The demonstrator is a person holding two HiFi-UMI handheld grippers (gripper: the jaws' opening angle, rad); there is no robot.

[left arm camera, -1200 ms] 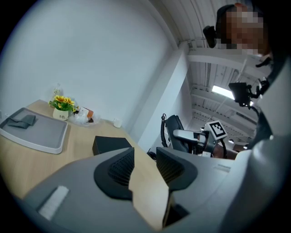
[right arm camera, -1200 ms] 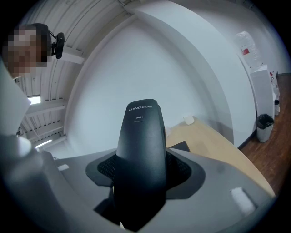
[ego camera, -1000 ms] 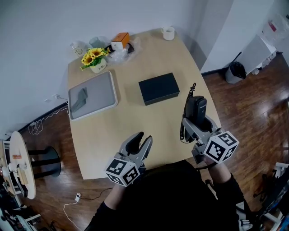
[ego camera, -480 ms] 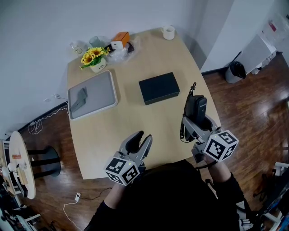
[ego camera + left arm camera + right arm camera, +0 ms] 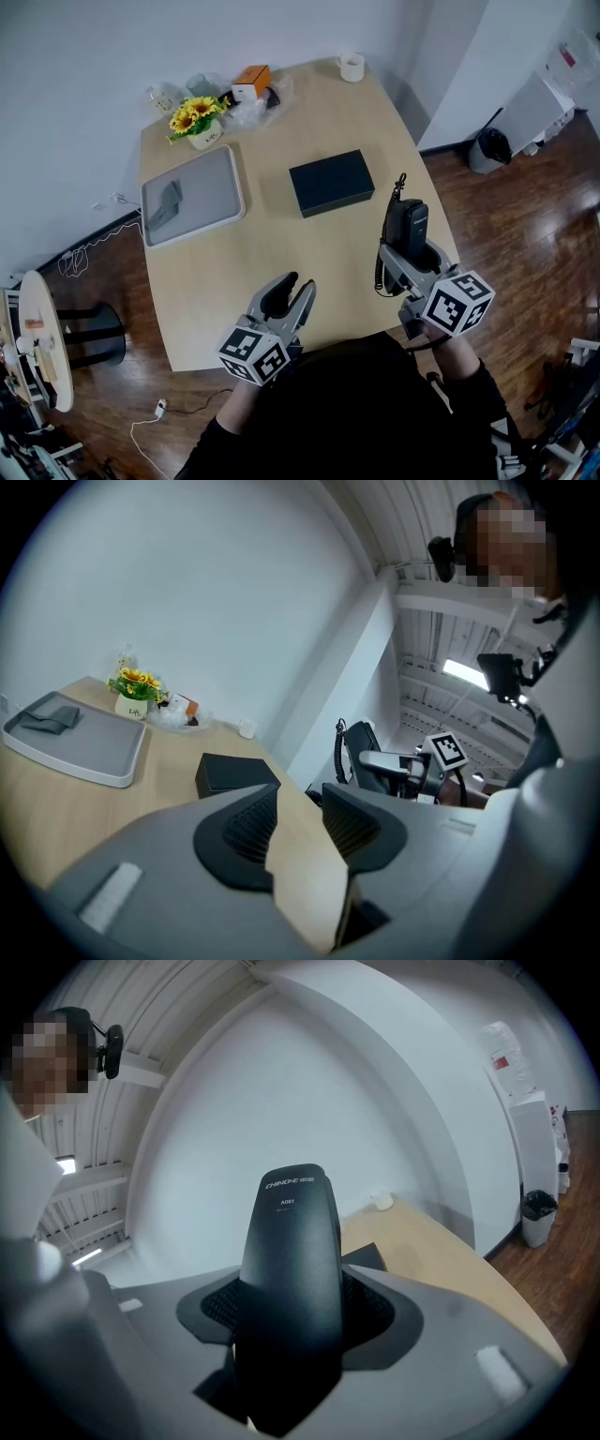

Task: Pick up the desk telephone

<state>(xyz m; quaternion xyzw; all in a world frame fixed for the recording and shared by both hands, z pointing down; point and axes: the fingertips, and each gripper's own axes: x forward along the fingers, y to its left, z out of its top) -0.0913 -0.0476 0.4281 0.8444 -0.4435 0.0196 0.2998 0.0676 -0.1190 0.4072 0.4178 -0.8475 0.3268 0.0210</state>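
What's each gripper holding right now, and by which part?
Right gripper grips the black desk telephone by the sides of its lower half; its top sticks out past the jaws. Left gripper holds nothing, jaws apart.

Head view looks steeply down on the pale wooden table (image 5: 281,253); both gripper views skim low across it (from behind their jaws), sharing the flat black box (image 5: 330,183) (image 5: 234,773) mid-frame.

"CHINO-E", "A061" on telephone (image 5: 286,1269)
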